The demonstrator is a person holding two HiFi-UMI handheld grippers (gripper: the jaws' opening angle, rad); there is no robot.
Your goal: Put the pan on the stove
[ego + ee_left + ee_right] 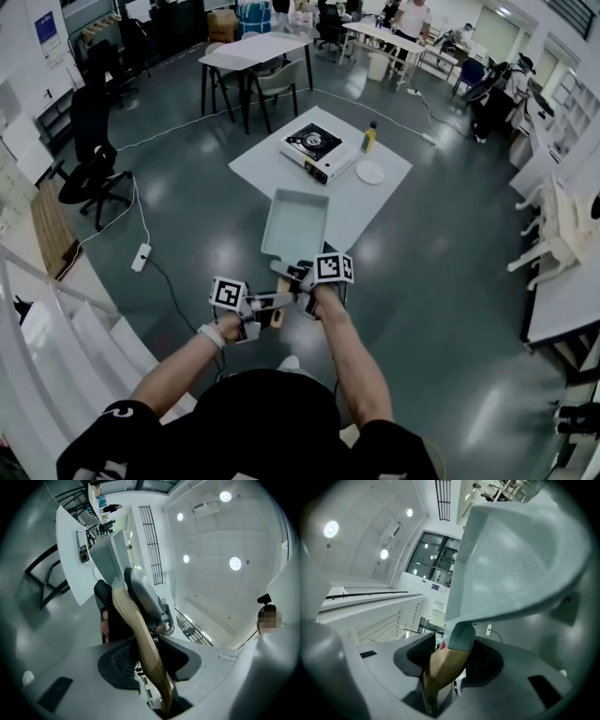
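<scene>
While both tools bite the same wooden handle point(140, 648), the left gripper point(147, 660) has its jaws pinched on the handle's butt end, dark pads pressed to either side of the wood. The right gripper point(450, 660) is likewise clamped, on the handle just below the grey collar point(459, 637) that joins it to the pan point(511, 564). Only the two gripper views give this pad contact. The head view shows the pair side by side at 6 o'clock, left behind right along the handle, but not the pads. The left gripper view alone shows the right gripper's grey body further up the handle at 12 o'clock, with ceiling lights point(234, 563) behind. The right gripper view alone shows the pan's pale, finely speckled wall close up, filling 1 to 3 o'clock. The head view alone gives the layout: the pan is rectangular, light grey-blue, shallow with upturned walls, empty, carried in the air at 12 o'clock from the grippers, above the grey floor point(187, 187) at the near edge of a white table point(262, 164). The stove point(319, 150), a single-burner portable unit, sits on that table further out at 12 o'clock, well apart from the pan. A yellow bottle point(369, 138) and a white plate point(369, 172) stand just beside the stove at its 3 o'clock.
</scene>
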